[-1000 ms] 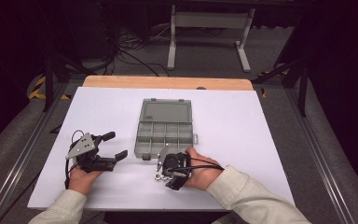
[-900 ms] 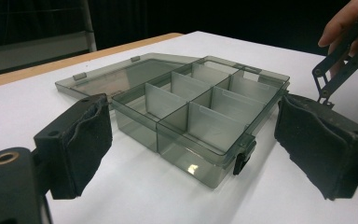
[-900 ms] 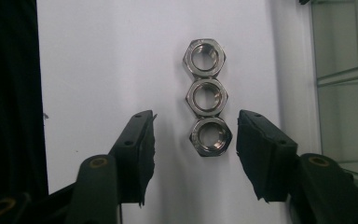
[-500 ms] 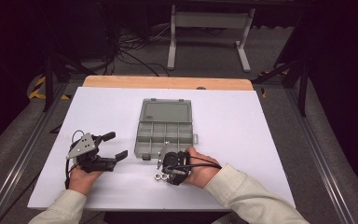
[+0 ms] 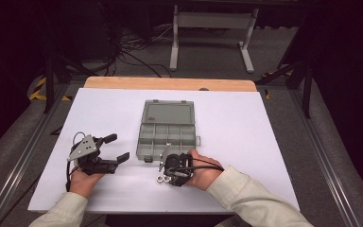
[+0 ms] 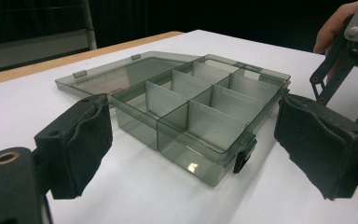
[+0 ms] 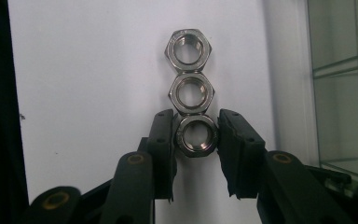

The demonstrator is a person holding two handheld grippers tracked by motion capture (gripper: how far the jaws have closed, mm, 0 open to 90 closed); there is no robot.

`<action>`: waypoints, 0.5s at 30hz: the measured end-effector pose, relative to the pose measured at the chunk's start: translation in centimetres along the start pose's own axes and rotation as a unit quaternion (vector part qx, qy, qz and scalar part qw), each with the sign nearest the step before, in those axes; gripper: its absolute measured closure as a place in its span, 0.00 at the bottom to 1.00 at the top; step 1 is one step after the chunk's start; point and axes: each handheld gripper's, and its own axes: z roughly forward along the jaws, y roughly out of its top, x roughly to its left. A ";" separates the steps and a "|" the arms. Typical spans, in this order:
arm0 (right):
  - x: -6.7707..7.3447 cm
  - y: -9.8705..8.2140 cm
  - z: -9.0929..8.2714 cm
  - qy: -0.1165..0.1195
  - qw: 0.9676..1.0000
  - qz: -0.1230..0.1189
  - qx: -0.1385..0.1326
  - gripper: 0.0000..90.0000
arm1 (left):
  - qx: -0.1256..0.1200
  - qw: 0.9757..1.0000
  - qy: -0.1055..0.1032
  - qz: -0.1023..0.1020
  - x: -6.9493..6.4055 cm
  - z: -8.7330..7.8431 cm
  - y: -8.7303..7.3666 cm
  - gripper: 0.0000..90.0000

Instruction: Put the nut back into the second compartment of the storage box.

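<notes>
Right gripper (image 7: 196,135) closed snugly on nearest steel nut (image 7: 196,135), at near end of a touching three-nut row on white table (image 7: 88,70), beside open organizer box (image 5: 165,132); jaws just closing. Small, hard, smooth, probably slippery: best pinched across flats. Left gripper (image 6: 191,154) wide, empty.

We see the clear grey plastic compartment box (image 5: 166,133) lying open at the middle of the white table (image 5: 264,142), its lid toward the far edge. Three steel hex nuts (image 7: 189,91) lie in a touching row just before the box, near the table's near edge.
</notes>
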 end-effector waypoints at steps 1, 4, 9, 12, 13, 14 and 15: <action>0.0 0.0 -0.1 -0.001 1.000 -0.002 0.002 0.75 | 0.000 1.000 0.000 0.000 0.0 0.0 0.0 0.14; 0.0 0.0 -0.4 -0.003 1.000 0.000 -0.001 0.75 | -0.001 1.000 0.001 0.002 0.0 0.0 0.0 0.14; -0.2 0.2 -2.2 -0.005 1.000 -0.003 -0.006 0.78 | -0.001 1.000 0.002 -0.001 0.0 0.0 0.0 0.14; -0.3 0.3 -2.6 -0.007 1.000 -0.007 -0.003 0.78 | -0.001 1.000 0.002 0.001 0.0 0.0 0.0 0.14; -0.4 0.3 -2.9 -0.005 1.000 -0.006 -0.007 0.78 | 0.000 1.000 0.002 0.001 0.0 -0.1 0.0 0.14; -0.5 0.4 -3.1 -0.007 1.000 -0.005 -0.010 0.78 | 0.000 1.000 0.002 0.001 0.0 -0.1 0.0 0.14; -0.6 0.5 -3.3 -0.007 1.000 -0.002 -0.013 0.78 | 0.000 1.000 0.001 0.002 0.1 -0.1 0.0 0.14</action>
